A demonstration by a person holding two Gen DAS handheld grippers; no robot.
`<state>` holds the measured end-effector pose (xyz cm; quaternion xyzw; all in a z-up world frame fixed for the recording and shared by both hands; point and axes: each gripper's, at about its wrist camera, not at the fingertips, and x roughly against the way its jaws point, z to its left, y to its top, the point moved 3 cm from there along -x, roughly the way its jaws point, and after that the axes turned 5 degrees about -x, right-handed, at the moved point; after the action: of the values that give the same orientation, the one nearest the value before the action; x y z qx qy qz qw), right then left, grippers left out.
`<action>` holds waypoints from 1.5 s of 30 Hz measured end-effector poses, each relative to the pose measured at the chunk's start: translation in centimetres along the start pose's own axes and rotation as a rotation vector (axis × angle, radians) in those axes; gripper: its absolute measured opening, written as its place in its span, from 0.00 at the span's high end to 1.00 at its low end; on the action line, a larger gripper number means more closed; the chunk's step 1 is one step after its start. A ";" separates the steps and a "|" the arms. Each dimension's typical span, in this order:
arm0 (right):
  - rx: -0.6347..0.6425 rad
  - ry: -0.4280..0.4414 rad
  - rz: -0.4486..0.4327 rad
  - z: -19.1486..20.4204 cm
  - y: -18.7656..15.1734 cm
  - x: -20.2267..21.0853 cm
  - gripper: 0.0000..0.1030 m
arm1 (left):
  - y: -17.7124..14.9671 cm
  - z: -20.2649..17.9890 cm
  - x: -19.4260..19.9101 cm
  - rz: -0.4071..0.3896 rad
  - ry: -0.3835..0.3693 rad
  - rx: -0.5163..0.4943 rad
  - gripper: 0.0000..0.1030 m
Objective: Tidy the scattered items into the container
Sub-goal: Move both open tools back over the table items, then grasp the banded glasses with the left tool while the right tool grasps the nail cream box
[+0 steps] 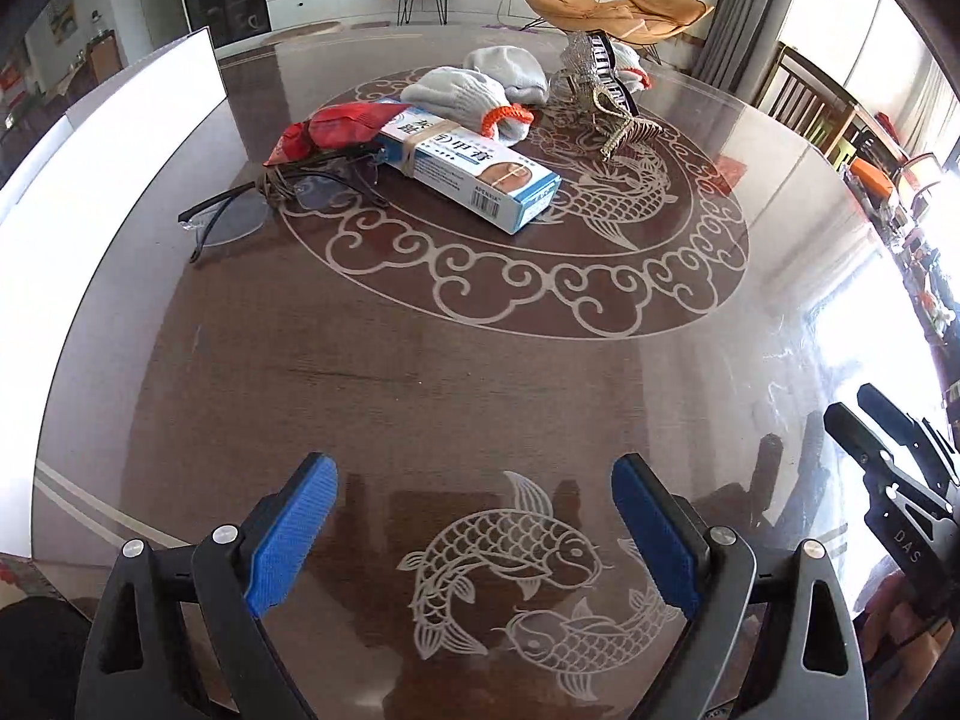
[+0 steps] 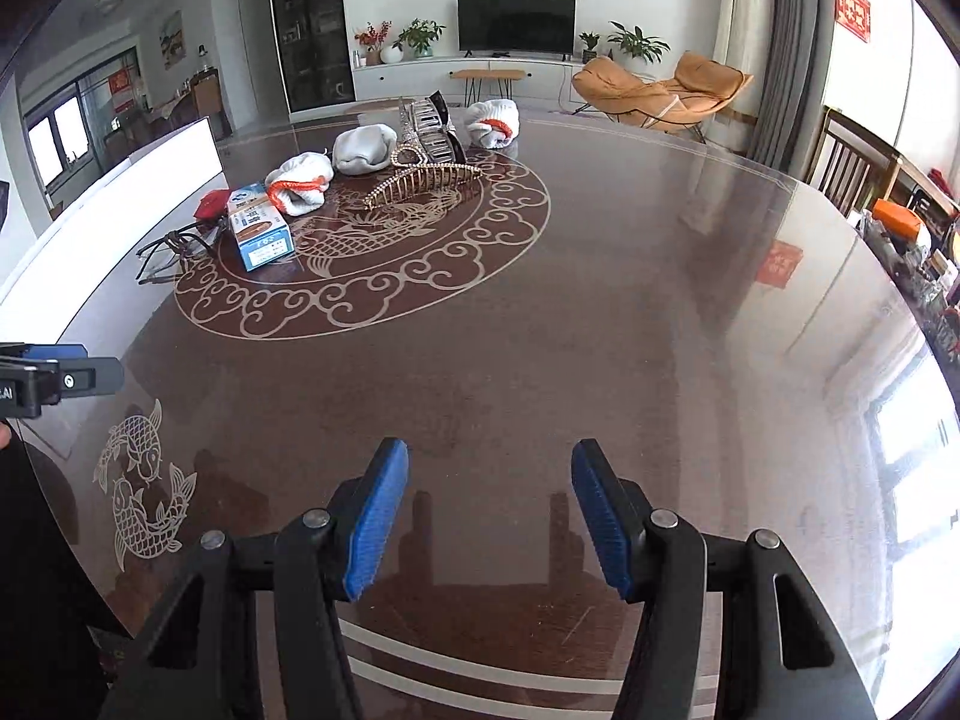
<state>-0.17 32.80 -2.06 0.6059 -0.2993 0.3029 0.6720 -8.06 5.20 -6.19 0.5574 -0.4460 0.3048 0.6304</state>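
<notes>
Hovering nearest, the left gripper [image 1: 474,531] has its blue pads apart with nothing between them, above the fish pattern on the glossy worktop [image 1: 420,372]; the right gripper [image 2: 489,516] likewise stands apart and empty, its lower frame cut off by the picture's edge. Farther off, near the worktop's middle, lie the glasses [image 1: 252,207], half lost against the dark surface, then the box [image 1: 474,171] with a red packet [image 1: 330,132] resting at its far end, partly hiding it. Behind come the gloves [image 1: 480,93], one overlapping another, and the hair clips [image 1: 612,102], tangled so their outlines blur. The white container [image 1: 114,138] sits left, its inside unseen and its near end cropped.
</notes>
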 end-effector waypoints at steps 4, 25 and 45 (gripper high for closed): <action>0.010 0.005 -0.008 0.6 0.9 -0.5 0.43 | -0.5 -1.5 -1.6 -0.004 0.068 -0.023 0.06; 0.027 -0.080 -0.006 1.1 -0.5 -2.4 0.43 | -0.6 0.7 -2.2 -0.012 -0.024 -0.181 0.00; -0.001 -0.050 0.005 0.9 -0.3 -2.6 0.40 | 10.4 13.5 -6.8 -0.035 -0.107 -0.370 0.00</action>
<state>-1.58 31.74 -4.17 0.6123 -0.3177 0.2893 0.6637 -23.10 -5.23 -8.08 0.4552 -0.5174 0.1767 0.7028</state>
